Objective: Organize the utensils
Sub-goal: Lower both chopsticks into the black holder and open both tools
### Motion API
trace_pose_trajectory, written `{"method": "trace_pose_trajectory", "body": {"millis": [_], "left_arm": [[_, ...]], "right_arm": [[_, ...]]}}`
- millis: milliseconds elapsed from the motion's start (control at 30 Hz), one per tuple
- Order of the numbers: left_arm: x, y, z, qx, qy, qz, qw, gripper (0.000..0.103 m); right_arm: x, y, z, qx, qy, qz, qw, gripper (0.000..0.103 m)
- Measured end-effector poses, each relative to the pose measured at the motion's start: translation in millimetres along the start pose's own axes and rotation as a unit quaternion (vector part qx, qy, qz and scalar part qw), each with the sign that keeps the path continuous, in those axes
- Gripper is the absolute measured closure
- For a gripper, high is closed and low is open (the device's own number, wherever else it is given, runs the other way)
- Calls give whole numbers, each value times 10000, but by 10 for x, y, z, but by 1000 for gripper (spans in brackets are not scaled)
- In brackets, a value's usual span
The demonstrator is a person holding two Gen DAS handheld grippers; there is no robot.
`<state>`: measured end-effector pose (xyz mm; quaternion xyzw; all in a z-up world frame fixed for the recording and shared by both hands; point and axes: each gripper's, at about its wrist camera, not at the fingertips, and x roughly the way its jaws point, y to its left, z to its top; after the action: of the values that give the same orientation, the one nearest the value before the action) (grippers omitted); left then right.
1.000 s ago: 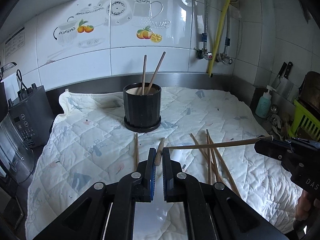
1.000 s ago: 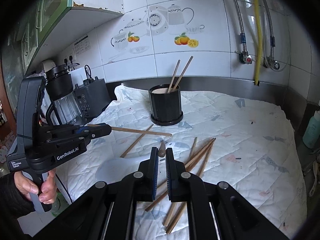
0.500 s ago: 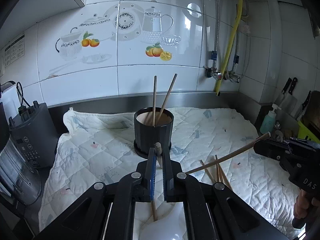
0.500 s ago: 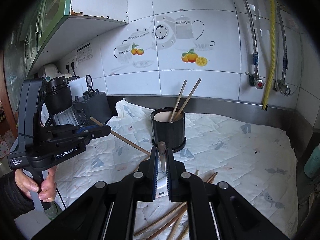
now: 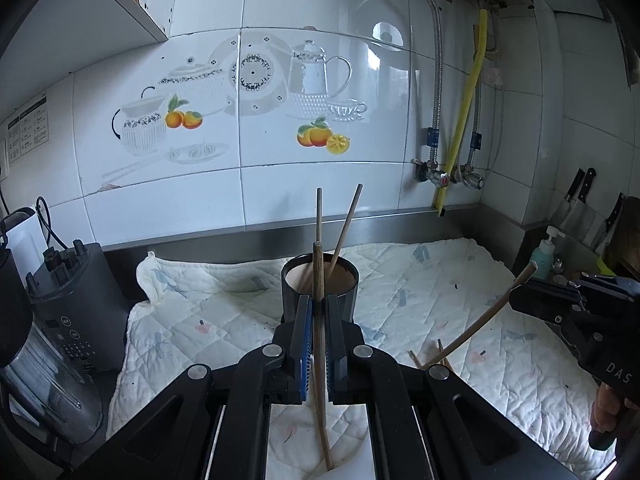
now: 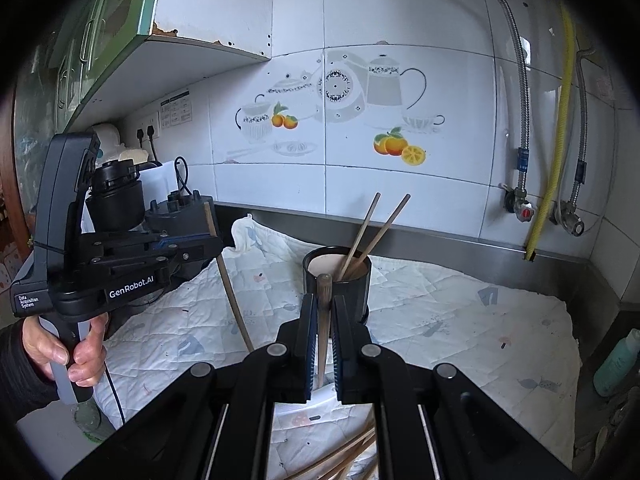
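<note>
A black ribbed holder [image 5: 319,291] stands on the quilted cloth with two wooden chopsticks [image 5: 347,223] leaning in it; it also shows in the right wrist view [image 6: 337,280]. My left gripper [image 5: 317,312] is shut on a wooden chopstick [image 5: 319,320], held nearly upright above the cloth in front of the holder. My right gripper [image 6: 322,312] is shut on another chopstick [image 6: 323,320], also nearly upright. Each gripper shows in the other's view, the right [image 5: 576,300] and the left [image 6: 120,264]. Several loose chopsticks [image 6: 344,456] lie on the cloth below.
A white quilted cloth [image 5: 440,280] covers the steel counter. A blender [image 5: 44,320] stands at the left. A soap bottle [image 5: 544,258] and knives [image 5: 576,200] are at the right. Pipes and a yellow hose [image 5: 468,120] run down the tiled wall.
Both grippers have lifted their chopsticks off the cloth and tilted them from lying flat to nearly upright, nearer the holder.
</note>
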<state>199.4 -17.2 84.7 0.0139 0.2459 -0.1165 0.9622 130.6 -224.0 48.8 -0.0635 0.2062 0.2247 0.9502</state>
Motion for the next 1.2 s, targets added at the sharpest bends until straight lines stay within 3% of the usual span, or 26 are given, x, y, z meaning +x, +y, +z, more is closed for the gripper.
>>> {"method": "trace_pose_trajectory", "body": {"millis": [500, 867, 1200], "left_arm": [[71, 120, 581, 48, -336, 136, 9993, 98], [266, 202, 1182, 129, -603, 206, 9979, 98], [731, 287, 1546, -12, -696, 141, 9975, 98]], "right_arm": [[81, -76, 376, -124, -143, -63, 9998, 94], [203, -186, 955, -150, -441, -116, 9988, 94], [525, -225, 1377, -138, -780, -183, 9967, 94]]}}
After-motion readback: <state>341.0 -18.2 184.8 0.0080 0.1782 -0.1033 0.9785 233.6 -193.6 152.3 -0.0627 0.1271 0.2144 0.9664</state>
